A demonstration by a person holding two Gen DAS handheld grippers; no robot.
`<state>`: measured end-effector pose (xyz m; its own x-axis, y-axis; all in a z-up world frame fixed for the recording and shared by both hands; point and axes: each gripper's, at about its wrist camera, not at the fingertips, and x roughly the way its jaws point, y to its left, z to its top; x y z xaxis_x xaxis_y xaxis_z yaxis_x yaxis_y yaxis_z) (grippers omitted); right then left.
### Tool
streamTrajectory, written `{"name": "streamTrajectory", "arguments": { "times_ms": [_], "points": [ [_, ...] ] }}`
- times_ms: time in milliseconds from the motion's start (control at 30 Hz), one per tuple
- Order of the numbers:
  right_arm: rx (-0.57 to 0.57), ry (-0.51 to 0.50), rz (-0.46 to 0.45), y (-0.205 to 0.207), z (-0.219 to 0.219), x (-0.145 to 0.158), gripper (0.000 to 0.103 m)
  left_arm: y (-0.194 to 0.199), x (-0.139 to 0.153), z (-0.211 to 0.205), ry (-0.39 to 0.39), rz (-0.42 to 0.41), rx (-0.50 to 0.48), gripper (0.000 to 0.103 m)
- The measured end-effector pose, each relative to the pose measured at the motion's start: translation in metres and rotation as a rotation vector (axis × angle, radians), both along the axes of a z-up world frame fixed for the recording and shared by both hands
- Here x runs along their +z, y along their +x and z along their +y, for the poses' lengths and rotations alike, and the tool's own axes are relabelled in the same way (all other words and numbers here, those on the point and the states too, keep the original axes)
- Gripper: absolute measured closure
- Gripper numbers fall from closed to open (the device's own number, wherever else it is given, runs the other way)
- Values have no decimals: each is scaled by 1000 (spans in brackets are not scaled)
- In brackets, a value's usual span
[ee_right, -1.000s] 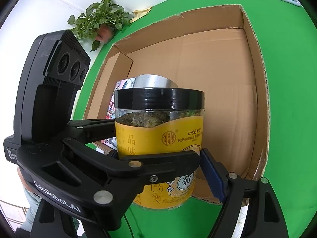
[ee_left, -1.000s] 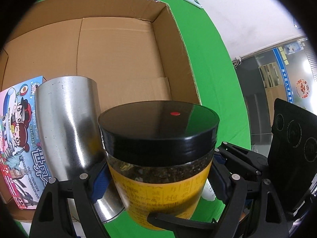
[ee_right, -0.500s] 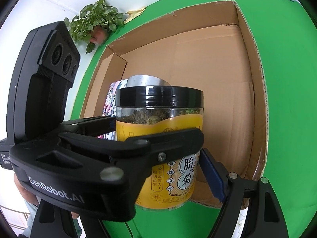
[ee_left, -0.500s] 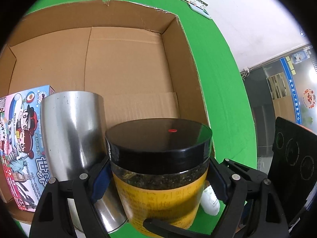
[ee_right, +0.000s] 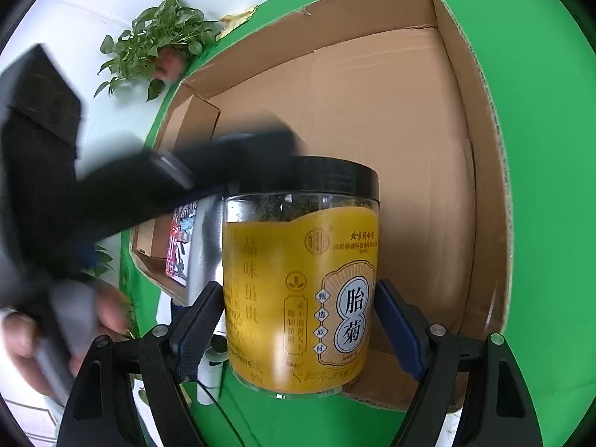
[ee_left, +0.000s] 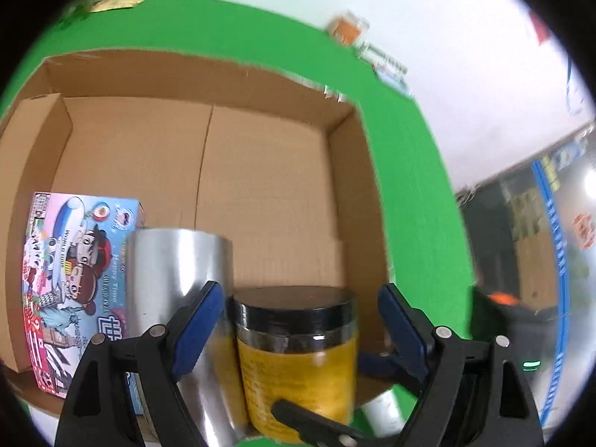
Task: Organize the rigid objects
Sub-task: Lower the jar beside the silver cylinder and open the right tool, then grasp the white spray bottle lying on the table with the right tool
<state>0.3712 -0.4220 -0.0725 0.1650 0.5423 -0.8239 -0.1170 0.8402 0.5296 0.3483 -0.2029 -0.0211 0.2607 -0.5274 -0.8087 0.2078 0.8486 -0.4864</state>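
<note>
A clear jar (ee_right: 283, 260) with a black lid and a yellow label hangs over the near wall of the cardboard box (ee_right: 372, 111). My right gripper (ee_right: 300, 298) is shut on it, both blue pads pressing its sides. My left gripper (ee_left: 300, 298) is open; the jar (ee_left: 298, 365) sits ahead between its fingers, with a gap at each pad. The right gripper's fingers (ee_left: 316, 422) show low around the jar. In the right wrist view the left gripper's blurred black body (ee_right: 130, 193) crosses the upper left, held by a hand (ee_right: 22, 335).
Inside the box (ee_left: 260, 193) a shiny metal can (ee_left: 178, 279) stands beside a colourful cartoon carton (ee_left: 74, 268) at the near left. The box lies on green cloth (ee_left: 409, 205). A leafy plant (ee_right: 160, 44) is beyond it, small packets (ee_left: 348, 29) at the far edge.
My left gripper has drawn back and up from the jar, so its pads now stand clear of it. The right gripper has kept still with the jar in it.
</note>
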Motion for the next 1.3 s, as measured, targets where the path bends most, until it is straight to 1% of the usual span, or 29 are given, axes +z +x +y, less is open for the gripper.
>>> {"name": "streamTrajectory", "arguments": {
  "times_ms": [100,167,233,300,367,400,433,467,533,600,633,700,733,767,800,867,900,933,1000,1067,1100,1133,1167,1233,1300],
  "points": [
    [-4,-24,-1,0,3,-3,23,-12,10,8,0,-13,-37,18],
    [-10,-36,-4,-1,4,-3,22,-25,17,18,-6,-42,-40,18],
    [-28,-46,1,-1,4,-5,21,-41,22,29,3,-70,-42,18],
    [-20,-69,-7,-3,9,-4,19,-58,25,39,11,-97,-48,18],
    [-6,-89,-31,-10,16,2,11,-76,29,49,21,-127,-59,18],
    [-3,-101,-52,-15,18,8,5,-85,34,55,24,-149,-55,18],
    [-10,-111,-88,-23,18,18,1,-95,39,61,31,-182,-46,18],
    [-16,-126,-120,-32,17,28,1,-103,42,67,39,-212,-38,18],
    [-39,-159,-222,-57,13,52,1,-122,51,80,59,-295,-14,16],
    [-75,-179,-368,-92,4,79,1,-147,60,93,76,-382,30,16],
    [-84,-184,-427,-108,1,89,1,-156,62,97,84,-416,43,16],
    [-112,-198,-530,-142,-15,99,1,-177,63,107,99,-488,71,15],
    [-138,-213,-553,-158,-27,96,1,-188,61,110,108,-516,91,15],
    [-152,-223,-554,-166,-36,91,1,-198,58,114,113,-526,96,15],
    [-174,-237,-533,-178,-52,78,1,-204,53,117,114,-525,90,15],
    [-208,-254,-451,-188,-74,51,1,-216,39,122,95,-485,79,15],
    [-221,-245,-389,-192,-86,32,1,-220,31,124,89,-455,77,15],
    [-229,-246,-352,-194,-93,19,4,-225,25,124,75,-425,72,15],
    [-230,-274,-290,-198,-100,-7,16,-236,14,122,47,-380,52,15],
    [-215,-246,-247,-199,-101,-25,40,-247,8,118,44,-348,31,15],
    [-211,-238,-238,-199,-100,-30,45,-252,7,117,49,-340,35,15],
    [-214,-253,-239,-202,-97,-34,51,-258,5,117,49,-330,35,15],
    [-215,-266,-248,-205,-95,-36,56,-260,4,116,39,-322,24,15],
    [-202,-286,-260,-212,-94,-39,57,-269,2,113,2,-298,1,15],
    [-167,-352,-266,-222,-89,-40,58,-274,0,111,-15,-281,-15,15]
  ]
}}
